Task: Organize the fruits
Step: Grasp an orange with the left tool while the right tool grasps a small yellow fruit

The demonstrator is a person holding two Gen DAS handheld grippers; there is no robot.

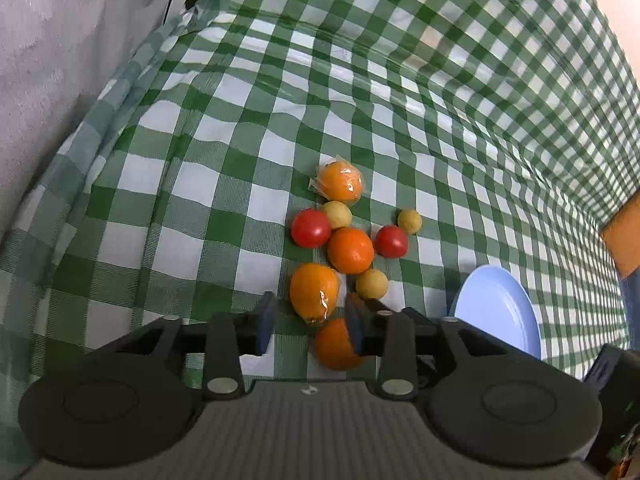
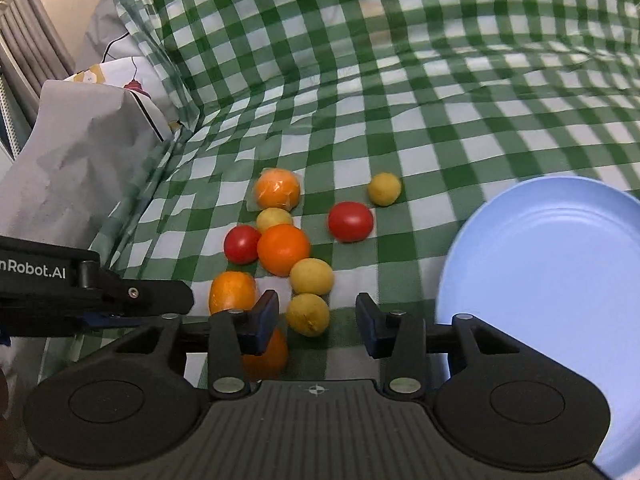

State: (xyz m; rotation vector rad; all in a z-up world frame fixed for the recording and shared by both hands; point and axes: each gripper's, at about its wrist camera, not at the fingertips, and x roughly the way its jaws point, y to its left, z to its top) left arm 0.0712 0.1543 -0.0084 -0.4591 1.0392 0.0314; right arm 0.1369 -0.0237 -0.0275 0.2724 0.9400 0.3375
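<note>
Checked cloth (image 1: 224, 128) | left gripper (image 1: 310, 322) jaws spread over fruit pile (image 1: 348, 250) | right gripper (image 2: 316, 320) jaws spread, beside plate (image 2: 560, 280)

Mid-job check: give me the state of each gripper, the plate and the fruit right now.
left gripper: open, a wrapped orange between its fingers, not gripped.
right gripper: open, a yellow fruit between its fingers, not gripped.
blue plate: empty, on the checked cloth.
two tomatoes: loose on the cloth, off the plate.
</note>
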